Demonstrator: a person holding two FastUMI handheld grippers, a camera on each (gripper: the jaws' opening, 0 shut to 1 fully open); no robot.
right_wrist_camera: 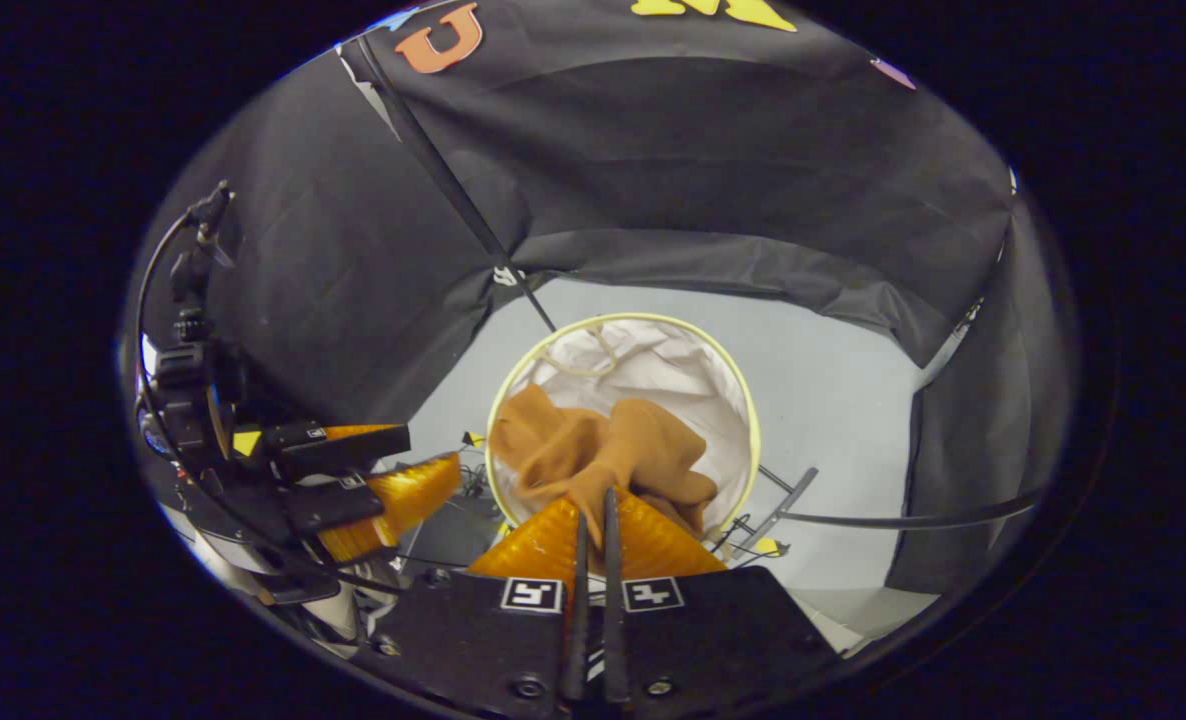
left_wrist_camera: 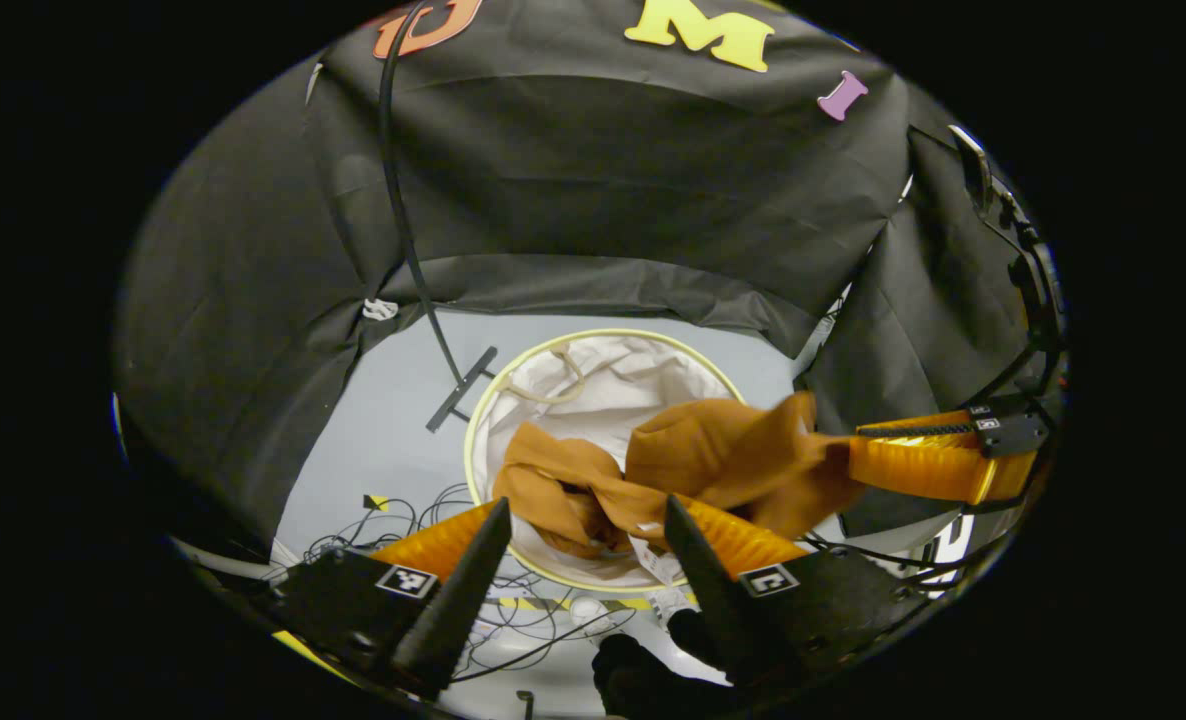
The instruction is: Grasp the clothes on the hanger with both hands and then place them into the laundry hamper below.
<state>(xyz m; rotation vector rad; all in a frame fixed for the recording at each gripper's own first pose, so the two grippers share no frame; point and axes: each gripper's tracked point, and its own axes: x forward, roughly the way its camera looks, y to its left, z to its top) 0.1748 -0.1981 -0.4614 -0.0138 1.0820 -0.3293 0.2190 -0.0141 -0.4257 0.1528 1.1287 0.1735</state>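
Note:
A brown garment (left_wrist_camera: pixel 723 450) hangs bunched over the mouth of the white laundry hamper, whose yellow rim (left_wrist_camera: pixel 473 440) lies on the floor below. In the left gripper view, my left gripper (left_wrist_camera: pixel 585 510) stands open, its fingers spread on either side of the cloth's near fold without pressing on it. My right gripper (left_wrist_camera: pixel 853 452) comes in from the right and holds the garment's far end. In the right gripper view, my right gripper (right_wrist_camera: pixel 593 505) is shut on the garment (right_wrist_camera: pixel 573 450), which droops into the hamper (right_wrist_camera: pixel 753 420). The left gripper (right_wrist_camera: pixel 433 450) is at the left, apart from the cloth.
A black stand pole (right_wrist_camera: pixel 453 190) slants down to a foot bar (left_wrist_camera: pixel 463 390) just beside the hamper. Another foot bar (right_wrist_camera: pixel 788 495) lies at the hamper's right. Loose cables (left_wrist_camera: pixel 403 520) trail over the grey floor (right_wrist_camera: pixel 833 380). Black cloth walls close in all around.

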